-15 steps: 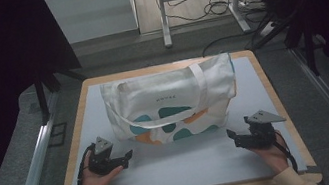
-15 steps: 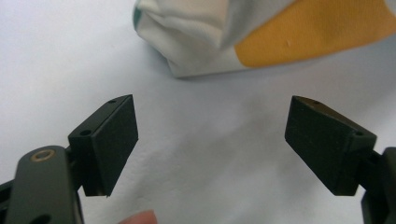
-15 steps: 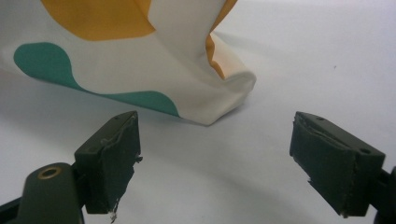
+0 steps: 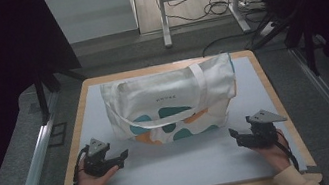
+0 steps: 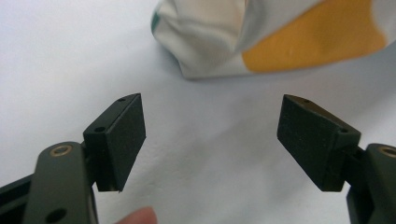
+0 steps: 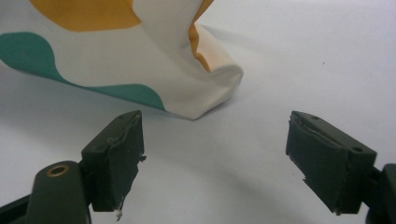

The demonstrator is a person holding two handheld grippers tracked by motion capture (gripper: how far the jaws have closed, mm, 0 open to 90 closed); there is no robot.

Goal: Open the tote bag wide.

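A white canvas tote bag printed with teal and orange blobs [image 4: 169, 103] is laid flat across the far half of the pale grey worktop [image 4: 189, 164], its long strap [image 4: 200, 84] draped over its front face and its lower edge turned toward the person. The left gripper [image 4: 121, 156] is held low over the worktop just beside the bag's near left corner, with its jaws set wide apart and nothing between them; in the left gripper view that corner of the bag [image 5: 205, 56] is seen ahead of the pads and clear of them. The right gripper [image 4: 234, 134] is held likewise near the bag's near right corner, jaws spread and empty, and in the right gripper view the rounded corner of the fabric [image 6: 210, 88] lies just beyond the torn padding of the left-hand pad [image 6: 122, 158].

The work is judged to be at its very start. The bag has not been gripped, lifted or folded at either corner, and no crease from handling can be made out. Both approaches are nearly finished; the closing of the jaws on the two near corners, and whatever is to be done with the bag after that, is all left to do.
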